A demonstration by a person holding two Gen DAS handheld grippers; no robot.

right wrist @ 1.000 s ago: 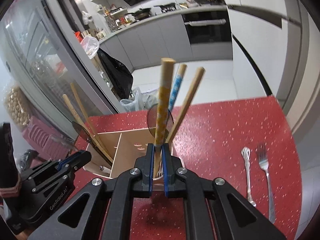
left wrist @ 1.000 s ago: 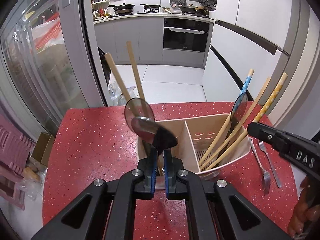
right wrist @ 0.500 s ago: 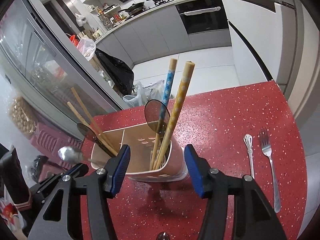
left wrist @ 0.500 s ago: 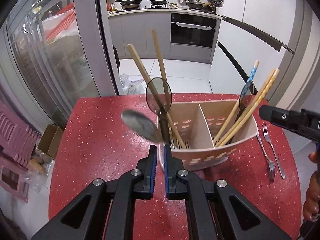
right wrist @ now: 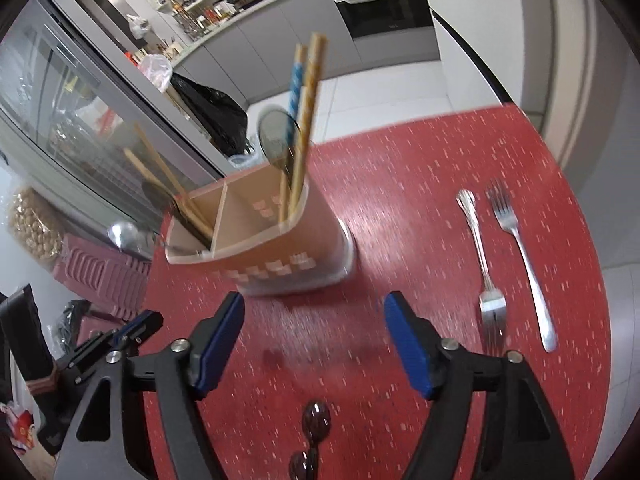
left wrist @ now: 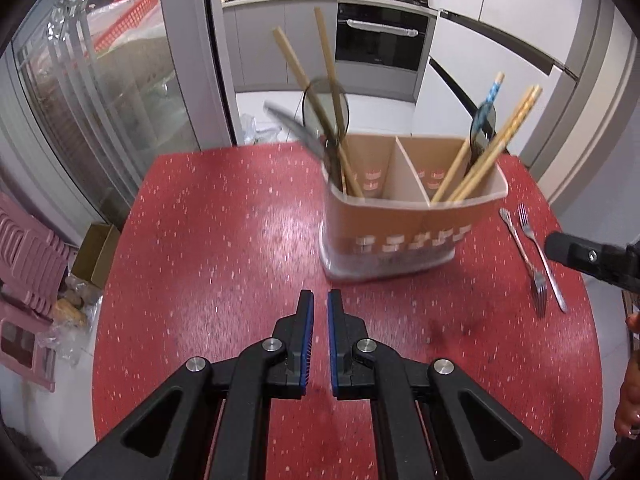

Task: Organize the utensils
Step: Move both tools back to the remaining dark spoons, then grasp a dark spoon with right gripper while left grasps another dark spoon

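A beige two-compartment utensil holder (left wrist: 404,224) (right wrist: 280,248) stands on the red table (left wrist: 224,248). Its left compartment holds wooden chopsticks (left wrist: 320,92), a dark ladle and a steel spoon (left wrist: 292,124) leaning out over the rim. The right compartment holds patterned chopsticks (left wrist: 500,132) (right wrist: 306,92) and another dark ladle. Two steel forks (left wrist: 532,260) (right wrist: 504,256) lie on the table right of the holder. My left gripper (left wrist: 320,308) is shut and empty, short of the holder. My right gripper (right wrist: 314,320) is wide open and empty, just in front of the holder.
The red table's round edge (right wrist: 600,280) runs close to the forks on the right. Pink crates (left wrist: 24,248) and a cardboard box (left wrist: 94,252) sit on the floor to the left. A glass-door cabinet (left wrist: 100,92) stands behind the table.
My left gripper let go of the steel spoon, which now rests in the holder's left compartment, and drew back. My right gripper released the yellow chopstick, opened wide and drew back.
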